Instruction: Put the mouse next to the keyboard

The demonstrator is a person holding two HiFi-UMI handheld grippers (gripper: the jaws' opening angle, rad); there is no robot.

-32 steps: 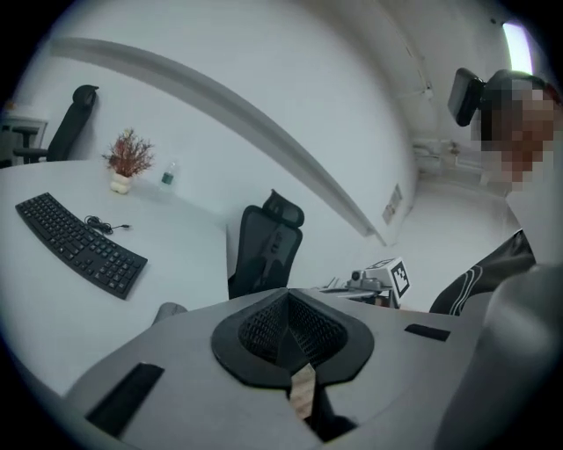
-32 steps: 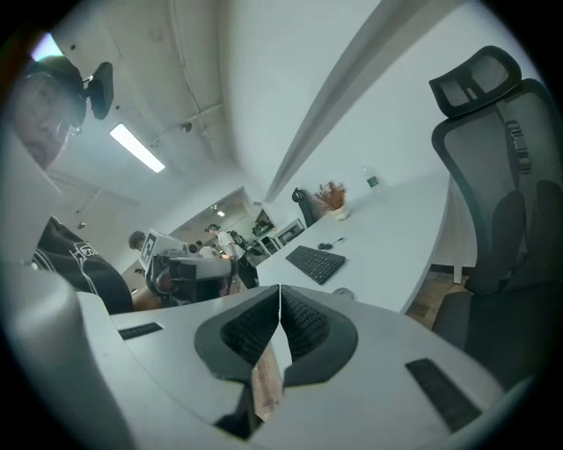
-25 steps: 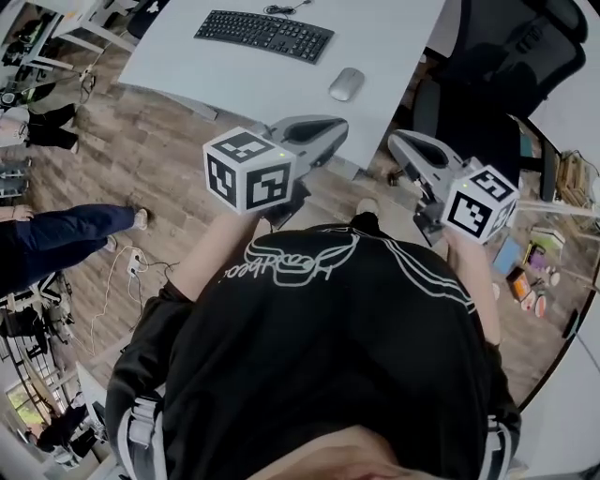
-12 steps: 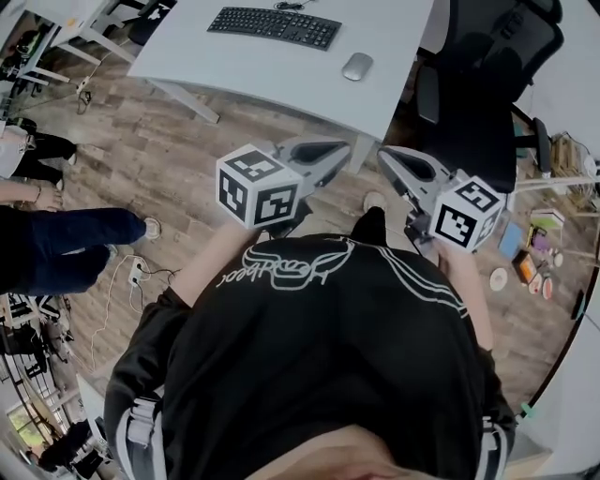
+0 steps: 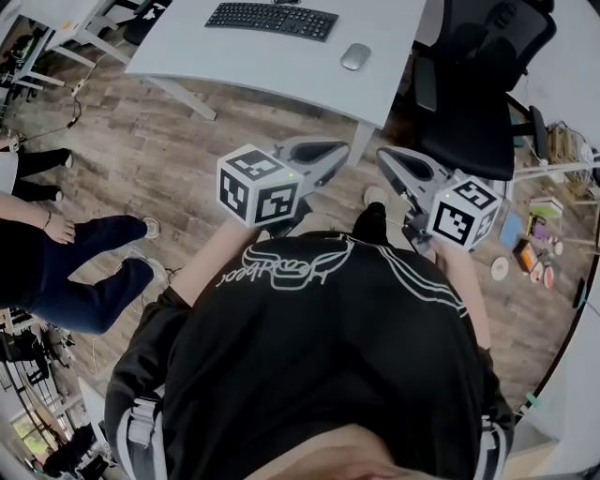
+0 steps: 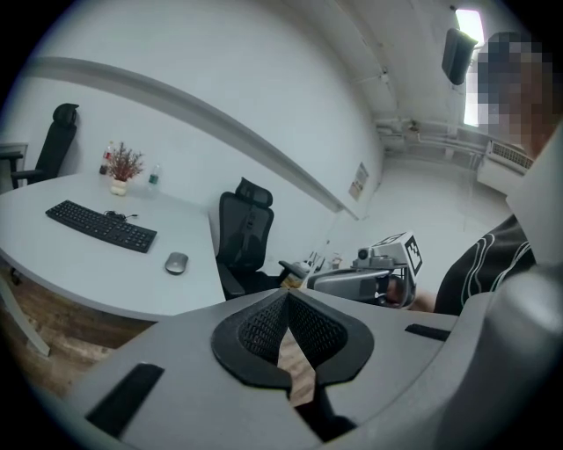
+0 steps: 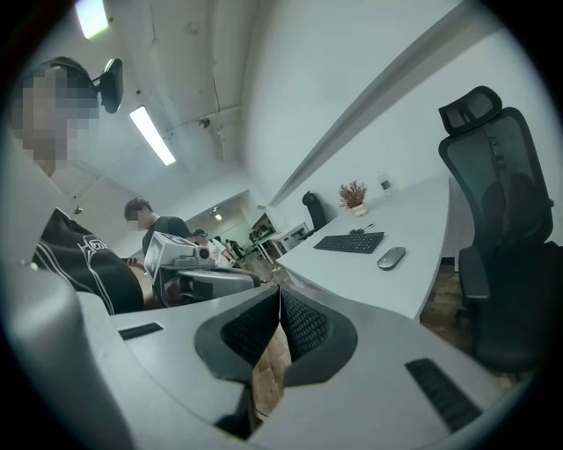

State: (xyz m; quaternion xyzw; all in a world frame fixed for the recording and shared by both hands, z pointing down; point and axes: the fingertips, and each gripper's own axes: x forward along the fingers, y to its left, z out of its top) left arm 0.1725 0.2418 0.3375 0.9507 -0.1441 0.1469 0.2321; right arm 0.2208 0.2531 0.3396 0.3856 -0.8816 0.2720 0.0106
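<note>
Head view: on the far desk (image 5: 281, 70) the keyboard (image 5: 272, 20) lies left and the mouse (image 5: 355, 56) near its right end, apart; this fits a mouse already placed or one awaiting a closer set-down; left hand-held gripper (image 5: 336, 155) and right hand-held gripper (image 5: 386, 159) hang closed and empty, well short of the desk.

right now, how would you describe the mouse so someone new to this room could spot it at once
Find the big white table, with a black office chair at its right end. On it lies a long black keyboard; apart to its right, nearer the chair, sits the mouse: small, oval and silver-grey.
</note>
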